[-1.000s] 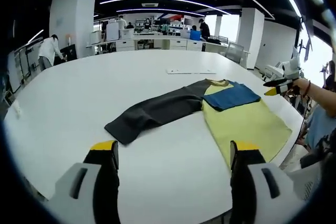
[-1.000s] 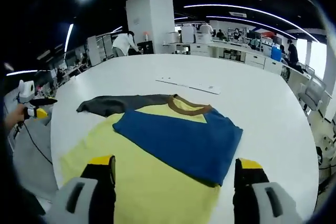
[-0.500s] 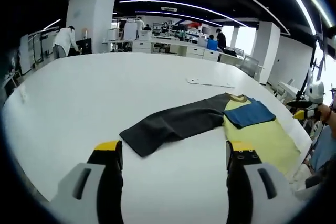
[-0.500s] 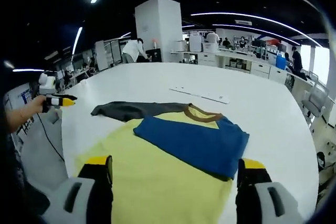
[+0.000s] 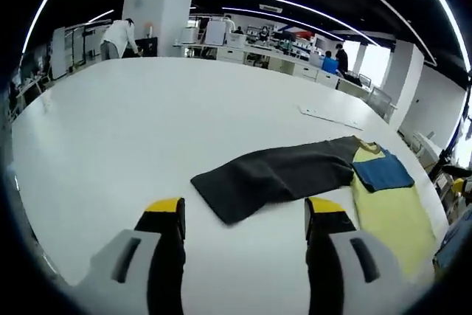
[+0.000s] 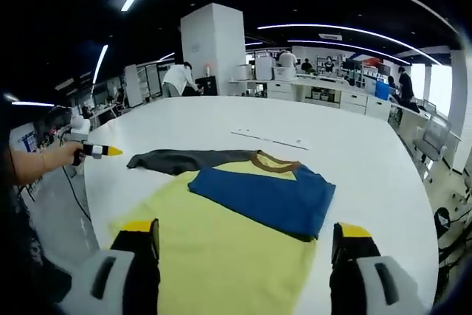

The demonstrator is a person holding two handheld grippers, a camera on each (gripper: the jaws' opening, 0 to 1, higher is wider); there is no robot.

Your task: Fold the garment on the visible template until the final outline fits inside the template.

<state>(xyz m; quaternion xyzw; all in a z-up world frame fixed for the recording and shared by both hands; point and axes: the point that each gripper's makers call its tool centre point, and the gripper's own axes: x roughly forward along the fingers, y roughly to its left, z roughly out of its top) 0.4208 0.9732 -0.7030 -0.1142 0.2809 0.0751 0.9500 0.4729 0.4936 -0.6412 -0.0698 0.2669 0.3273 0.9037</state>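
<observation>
The garment lies flat on the white table (image 5: 133,123). It has a yellow body (image 6: 228,256), a brown collar (image 6: 274,161), a blue sleeve (image 6: 265,195) folded across the chest, and a dark grey sleeve (image 5: 276,176) stretched out sideways. My left gripper (image 5: 244,212) is open, hovering just short of the grey sleeve's end. From the right gripper view it appears at the left as the left gripper (image 6: 97,150), held in a hand off the table edge near the grey sleeve (image 6: 184,158). My right gripper (image 6: 246,232) stands open over the yellow hem with nothing between its jaws.
A thin white strip (image 6: 269,139) lies on the table beyond the collar, also visible as the strip (image 5: 330,116). The table edge runs close to the garment's hem side. Desks, a white pillar (image 6: 212,49) and people stand far behind the table.
The left gripper has moved along the table edge toward the end of the grey sleeve, which now sits in front of its jaws. The garment has not changed; both grippers stay open.
</observation>
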